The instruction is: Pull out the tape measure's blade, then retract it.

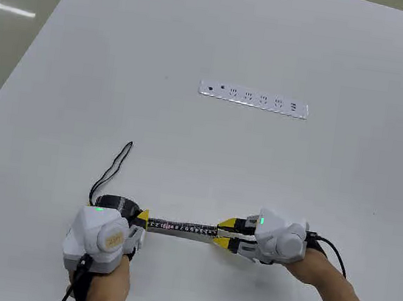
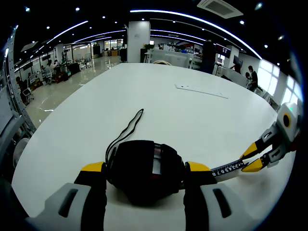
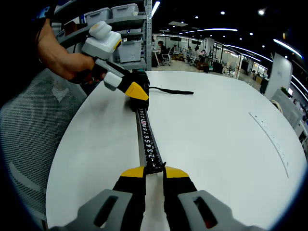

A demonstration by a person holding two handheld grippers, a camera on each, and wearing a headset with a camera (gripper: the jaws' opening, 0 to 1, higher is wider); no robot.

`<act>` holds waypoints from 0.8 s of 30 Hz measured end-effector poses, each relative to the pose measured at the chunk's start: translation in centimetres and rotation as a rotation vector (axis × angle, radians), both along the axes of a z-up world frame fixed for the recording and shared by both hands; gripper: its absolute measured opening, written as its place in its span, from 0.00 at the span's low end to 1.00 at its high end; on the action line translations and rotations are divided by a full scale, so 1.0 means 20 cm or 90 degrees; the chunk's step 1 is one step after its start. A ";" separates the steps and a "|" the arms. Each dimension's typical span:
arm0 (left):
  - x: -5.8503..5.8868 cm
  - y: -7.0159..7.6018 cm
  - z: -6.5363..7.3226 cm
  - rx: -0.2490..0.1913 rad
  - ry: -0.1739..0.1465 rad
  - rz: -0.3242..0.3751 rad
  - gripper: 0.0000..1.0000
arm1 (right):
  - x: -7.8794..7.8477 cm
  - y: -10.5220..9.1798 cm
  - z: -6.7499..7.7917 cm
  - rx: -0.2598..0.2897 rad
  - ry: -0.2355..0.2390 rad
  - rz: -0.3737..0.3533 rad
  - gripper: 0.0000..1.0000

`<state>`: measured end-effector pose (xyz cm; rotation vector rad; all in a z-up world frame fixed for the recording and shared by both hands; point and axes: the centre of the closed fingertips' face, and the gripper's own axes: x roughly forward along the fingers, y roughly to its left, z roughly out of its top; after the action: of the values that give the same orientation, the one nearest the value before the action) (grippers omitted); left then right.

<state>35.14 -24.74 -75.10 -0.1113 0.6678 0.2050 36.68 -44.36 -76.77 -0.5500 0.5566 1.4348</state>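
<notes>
At seven o'clock on the white table (image 1: 258, 173), the left gripper (image 2: 146, 167) clamps the black tape measure case (image 1: 116, 205) — at its three o'clock, the right gripper (image 3: 154, 172) pinches the tip of the drawn-out blade (image 1: 182, 227).

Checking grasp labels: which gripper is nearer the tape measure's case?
Left. The left gripper clamps the black case itself; the right gripper pinches the end of the pulled-out blade, away from the case.

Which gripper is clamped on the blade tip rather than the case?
The right gripper: its jaws pinch the blade near its end, while the left gripper grips the black tape measure case.
</notes>
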 end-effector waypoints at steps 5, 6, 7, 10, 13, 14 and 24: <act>0.00 0.00 0.00 -0.001 0.002 0.000 0.62 | 0.00 0.01 0.00 0.000 0.001 0.000 0.11; 0.00 0.00 0.00 -0.001 0.003 0.000 0.62 | 0.00 0.01 0.00 0.001 0.001 0.000 0.11; 0.00 0.00 0.00 -0.001 0.002 0.000 0.62 | 0.00 0.01 0.00 0.001 0.002 0.000 0.11; 0.00 0.00 0.00 -0.001 0.003 0.000 0.62 | 0.00 0.01 -0.01 0.002 0.003 0.000 0.11; 0.00 0.00 0.00 -0.002 0.003 -0.001 0.62 | 0.00 0.01 0.00 0.003 0.005 0.000 0.11; 0.00 0.00 0.00 -0.002 0.003 -0.001 0.62 | 0.00 0.02 0.00 0.003 0.006 0.000 0.11; 0.00 0.00 0.00 -0.002 0.002 -0.002 0.62 | -0.01 0.04 -0.01 0.010 0.012 -0.002 0.11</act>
<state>35.11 -24.77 -75.04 -0.1132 0.6718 0.2004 36.47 -43.65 -76.93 -0.5236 0.5616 1.4418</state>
